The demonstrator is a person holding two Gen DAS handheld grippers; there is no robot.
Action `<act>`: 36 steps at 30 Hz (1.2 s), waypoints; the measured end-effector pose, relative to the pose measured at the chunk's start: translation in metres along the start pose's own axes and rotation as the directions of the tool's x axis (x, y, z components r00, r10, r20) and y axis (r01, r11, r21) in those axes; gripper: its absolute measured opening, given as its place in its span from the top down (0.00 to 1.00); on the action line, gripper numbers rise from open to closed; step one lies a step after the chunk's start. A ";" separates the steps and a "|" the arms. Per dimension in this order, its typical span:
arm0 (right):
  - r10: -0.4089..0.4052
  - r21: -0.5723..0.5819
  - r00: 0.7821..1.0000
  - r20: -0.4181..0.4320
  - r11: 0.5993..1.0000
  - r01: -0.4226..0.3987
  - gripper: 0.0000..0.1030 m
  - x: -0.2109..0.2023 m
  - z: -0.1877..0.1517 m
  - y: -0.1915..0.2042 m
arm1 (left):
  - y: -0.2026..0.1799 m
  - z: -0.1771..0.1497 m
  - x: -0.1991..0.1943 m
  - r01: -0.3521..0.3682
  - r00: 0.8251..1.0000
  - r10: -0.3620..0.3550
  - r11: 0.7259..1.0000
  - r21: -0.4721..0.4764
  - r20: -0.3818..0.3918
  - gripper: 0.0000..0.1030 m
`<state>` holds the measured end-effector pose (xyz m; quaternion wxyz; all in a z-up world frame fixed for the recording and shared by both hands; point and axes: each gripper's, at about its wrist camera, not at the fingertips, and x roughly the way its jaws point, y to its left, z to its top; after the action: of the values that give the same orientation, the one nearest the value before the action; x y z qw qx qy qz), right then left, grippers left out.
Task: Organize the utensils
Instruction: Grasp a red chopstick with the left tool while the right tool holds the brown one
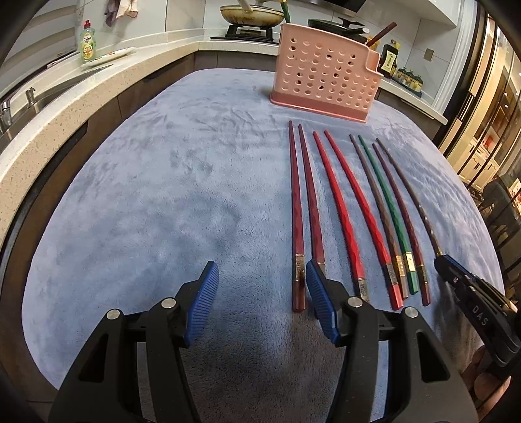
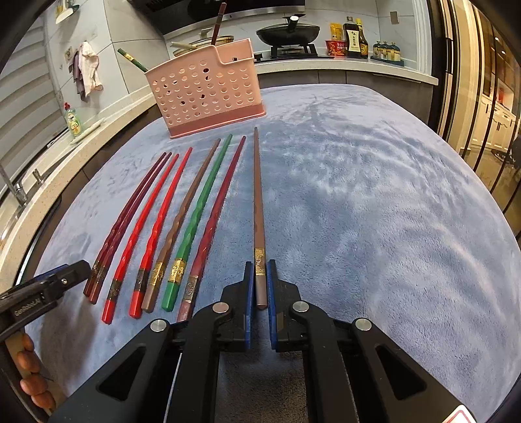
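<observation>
Several chopsticks lie side by side on a blue fleece cloth (image 1: pixel 162 195): dark red, bright red (image 2: pixel 153 234), brown, green (image 2: pixel 198 208). A pink perforated holder (image 1: pixel 325 71) (image 2: pixel 205 91) stands behind their tips. A green chopstick (image 2: pixel 132 60) and a dark one (image 2: pixel 218 22) stick out of it. My right gripper (image 2: pixel 259 270) is shut on the handle end of the rightmost brown chopstick (image 2: pixel 258 195). That stick's tip points at the holder. My left gripper (image 1: pixel 260 293) is open over the handle end of the leftmost dark red chopstick (image 1: pixel 297 211), with its right pad above the second one.
A speckled counter with a sink (image 1: pixel 19 107) and a dish soap bottle (image 1: pixel 87 42) runs along the left. A stove with pans (image 2: pixel 286 32) and sauce bottles (image 2: pixel 355 37) sits behind the holder. A person's fingers (image 2: pixel 31 361) show at the lower left.
</observation>
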<state>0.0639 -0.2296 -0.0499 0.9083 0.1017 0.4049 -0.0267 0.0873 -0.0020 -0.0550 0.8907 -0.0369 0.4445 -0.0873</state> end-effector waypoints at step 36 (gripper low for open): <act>0.033 0.057 0.984 0.177 0.997 -0.044 0.94 -0.078 0.044 -0.016 | 0.028 0.044 -0.056 0.032 0.993 -0.025 0.998 -0.060 0.119 0.92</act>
<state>0.0421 -0.2573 0.0338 0.9373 0.1341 0.3203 -0.0303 0.0931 0.0351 0.0112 0.9125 -0.0756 0.3931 -0.0840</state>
